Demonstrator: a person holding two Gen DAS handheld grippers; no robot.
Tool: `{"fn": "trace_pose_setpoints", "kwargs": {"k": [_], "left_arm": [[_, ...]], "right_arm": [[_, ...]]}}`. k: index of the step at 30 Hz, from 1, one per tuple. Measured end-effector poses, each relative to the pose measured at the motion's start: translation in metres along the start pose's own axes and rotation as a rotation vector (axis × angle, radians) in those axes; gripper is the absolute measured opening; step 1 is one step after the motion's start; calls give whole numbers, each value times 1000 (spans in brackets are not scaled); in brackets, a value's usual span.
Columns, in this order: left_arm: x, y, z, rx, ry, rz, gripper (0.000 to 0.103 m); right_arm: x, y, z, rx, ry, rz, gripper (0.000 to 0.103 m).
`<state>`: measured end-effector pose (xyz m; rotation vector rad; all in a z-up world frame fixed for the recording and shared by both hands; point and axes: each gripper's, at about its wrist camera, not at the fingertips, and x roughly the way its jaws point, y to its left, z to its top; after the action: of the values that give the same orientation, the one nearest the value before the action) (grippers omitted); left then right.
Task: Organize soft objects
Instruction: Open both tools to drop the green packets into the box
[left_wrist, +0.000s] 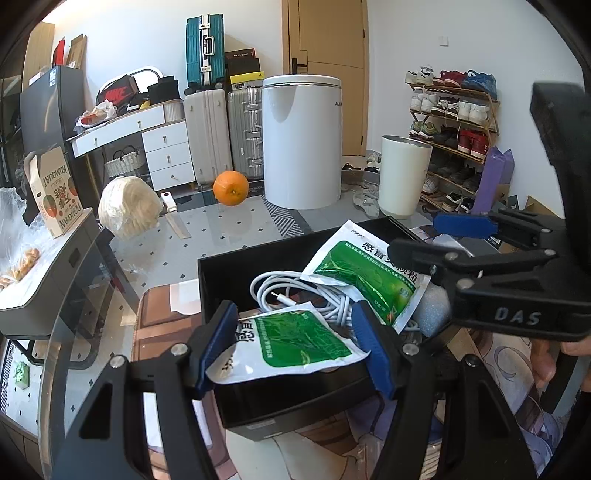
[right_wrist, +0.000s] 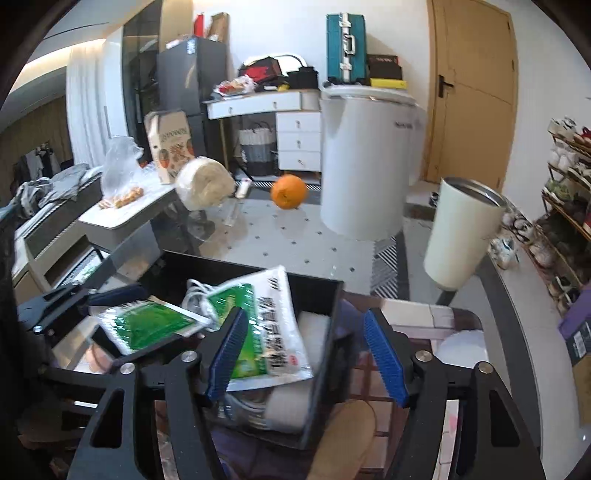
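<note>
A black box (left_wrist: 280, 402) (right_wrist: 317, 291) on the table holds two green-and-white medicine sachets, a coiled white cable (left_wrist: 295, 295) and a white foam piece (left_wrist: 434, 308) (right_wrist: 314, 332). My left gripper (left_wrist: 295, 343) is open, its blue pads either side of the near sachet (left_wrist: 295, 341) (right_wrist: 147, 325), which lies over the box's front rim. My right gripper (right_wrist: 308, 356) is open and straddles the box's right wall beside the second sachet (right_wrist: 266, 325) (left_wrist: 369, 273). It also shows in the left wrist view (left_wrist: 417, 240).
An orange (left_wrist: 231, 187) (right_wrist: 289, 192), a wrapped cabbage (left_wrist: 127, 206) (right_wrist: 205, 188), a ruler (left_wrist: 175, 218) and a cream tumbler (left_wrist: 404, 175) (right_wrist: 461, 232) stand on the glass table. A patterned mat (left_wrist: 162, 325) lies under the box.
</note>
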<state>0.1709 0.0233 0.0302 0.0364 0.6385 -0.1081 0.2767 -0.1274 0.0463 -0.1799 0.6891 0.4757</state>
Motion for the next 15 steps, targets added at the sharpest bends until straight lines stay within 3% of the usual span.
{"fn": "trace_pose_setpoints", "kwargs": {"k": [7, 15], "left_arm": [[0, 0, 0, -4, -2, -1, 68], [-9, 1, 1, -7, -16, -11, 79]], "right_arm": [[16, 8, -3, -42, 52, -19, 78], [19, 5, -3, -46, 75, -23, 85]]}}
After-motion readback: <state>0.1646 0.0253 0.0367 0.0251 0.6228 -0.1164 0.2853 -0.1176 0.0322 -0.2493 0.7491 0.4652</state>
